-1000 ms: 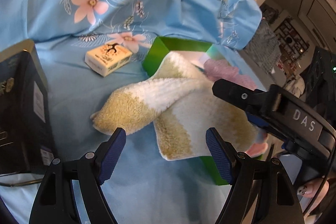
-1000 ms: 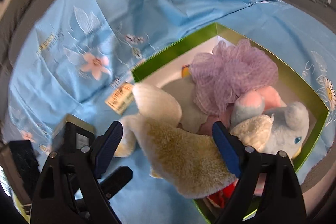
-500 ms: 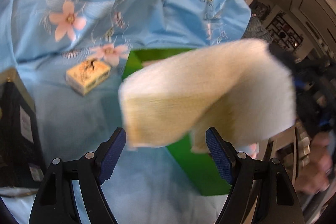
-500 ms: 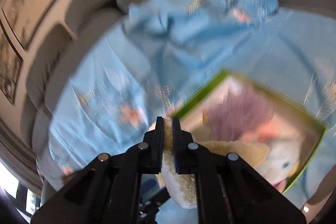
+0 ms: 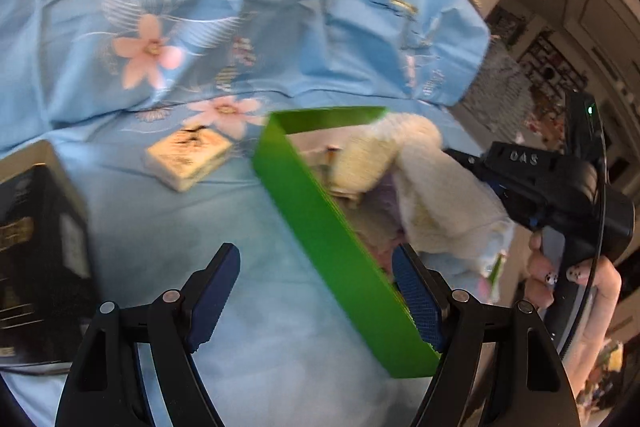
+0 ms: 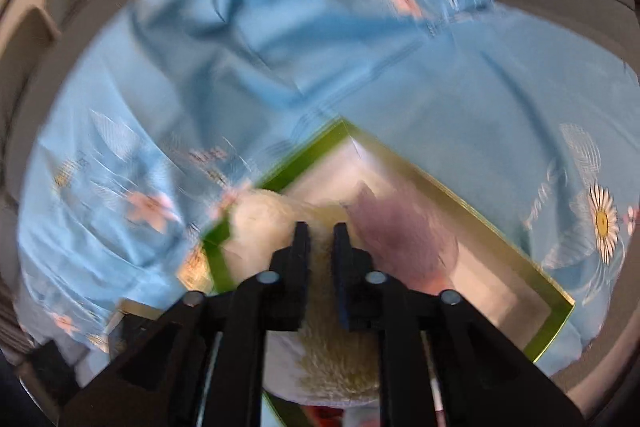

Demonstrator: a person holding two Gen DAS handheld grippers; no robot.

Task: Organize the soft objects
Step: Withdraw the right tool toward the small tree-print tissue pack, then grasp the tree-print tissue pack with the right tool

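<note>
Left view: the left gripper [image 5: 316, 291] gapes empty over the green box [image 5: 332, 239]; the towel [image 5: 424, 195] drapes inside it.

Right view: the right gripper [image 6: 320, 243], jaws just easing apart, pinches the towel [image 6: 320, 307].

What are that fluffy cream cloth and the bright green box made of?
The fluffy cream-and-yellow cloth looks like plush terry or fleece: a shaggy pile and limp folds. The bright green open box looks like smooth coated cardboard: thin, flat, stiff walls with a slight sheen, though thin plastic is possible.
</note>
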